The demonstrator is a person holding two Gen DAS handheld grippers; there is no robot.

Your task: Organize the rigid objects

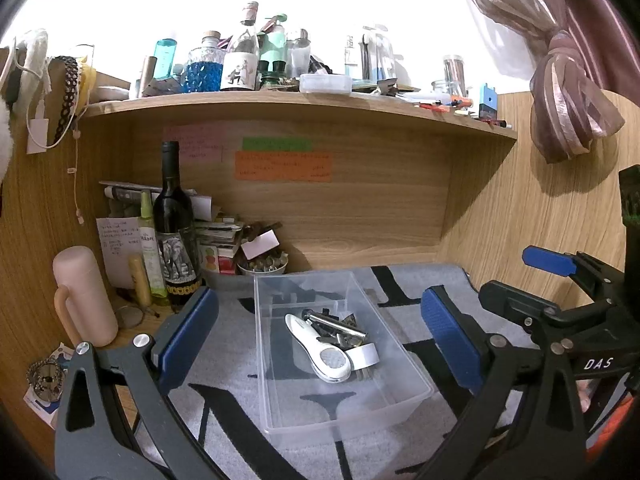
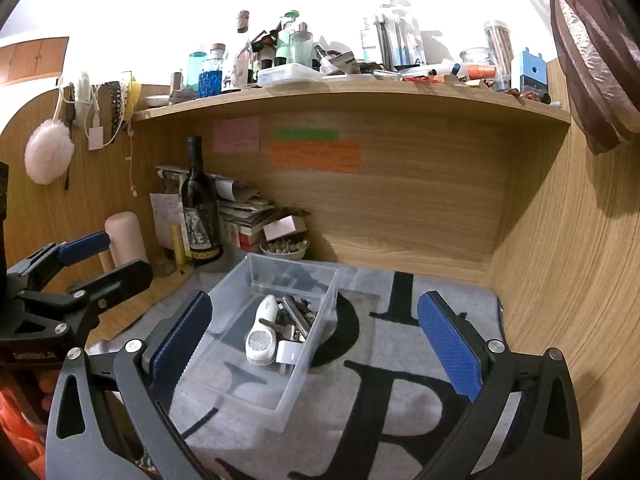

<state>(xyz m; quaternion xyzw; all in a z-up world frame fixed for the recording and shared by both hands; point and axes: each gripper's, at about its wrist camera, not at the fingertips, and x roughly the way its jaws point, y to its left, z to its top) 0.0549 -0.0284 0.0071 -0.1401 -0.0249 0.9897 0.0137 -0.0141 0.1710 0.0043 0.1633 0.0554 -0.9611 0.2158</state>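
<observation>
A clear plastic bin (image 1: 404, 402) (image 2: 320, 300) sits on a grey mat with black letters (image 1: 224, 412) (image 2: 400, 360). Inside lie a white oblong device (image 1: 320, 350) (image 2: 262, 332), a roll of white tape (image 1: 365, 356) (image 2: 287, 352), a metal rod (image 1: 336, 324) and small dark metal pieces (image 2: 298, 314). My left gripper (image 1: 318, 328) is open and empty, its blue pads on either side of the bin. My right gripper (image 2: 316, 340) is open and empty, above the bin's right side. Each gripper shows at the edge of the other's view.
A wine bottle (image 1: 175, 232) (image 2: 200, 208), a pink flask (image 1: 82, 296) (image 2: 126, 236), a green spray bottle (image 1: 150, 248), stacked papers and a small bowl (image 1: 262, 266) (image 2: 285, 249) crowd the back left. A cluttered wooden shelf (image 1: 304, 108) (image 2: 352, 96) hangs overhead. Wooden walls enclose the desk.
</observation>
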